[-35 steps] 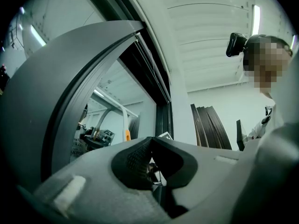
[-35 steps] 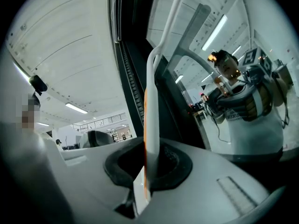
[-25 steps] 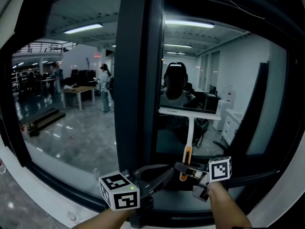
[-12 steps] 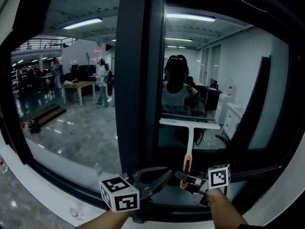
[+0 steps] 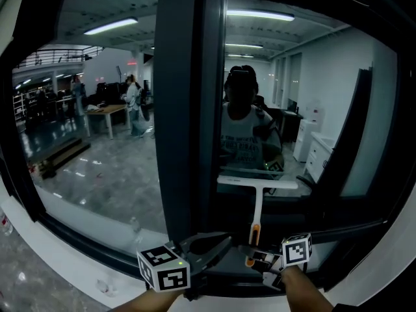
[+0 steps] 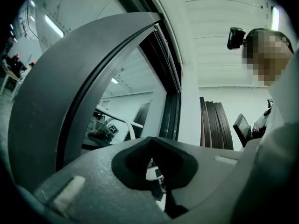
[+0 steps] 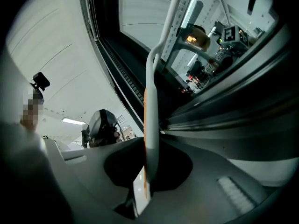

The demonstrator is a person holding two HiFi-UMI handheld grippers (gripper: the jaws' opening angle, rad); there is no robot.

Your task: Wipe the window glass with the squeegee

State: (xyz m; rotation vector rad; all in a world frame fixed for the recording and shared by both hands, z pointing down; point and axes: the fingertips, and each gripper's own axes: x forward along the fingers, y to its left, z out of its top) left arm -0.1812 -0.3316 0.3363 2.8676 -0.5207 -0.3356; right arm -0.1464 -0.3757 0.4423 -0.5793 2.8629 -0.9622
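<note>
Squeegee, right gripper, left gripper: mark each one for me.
squeegee [image 5: 258,203], head view, on its white stem below the blade.
right gripper [image 7: 148,169], right gripper view, midway between its jaws, shut on the squeegee handle.
left gripper [image 5: 226,240], head view, at its shut jaw tips.

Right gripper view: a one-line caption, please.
Right gripper shut on the white-and-orange squeegee, its head up near the window glass.

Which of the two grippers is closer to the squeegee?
Right. The right gripper is shut on the squeegee at the handle's lower end. The left gripper sits left of the handle, holding nothing.
</note>
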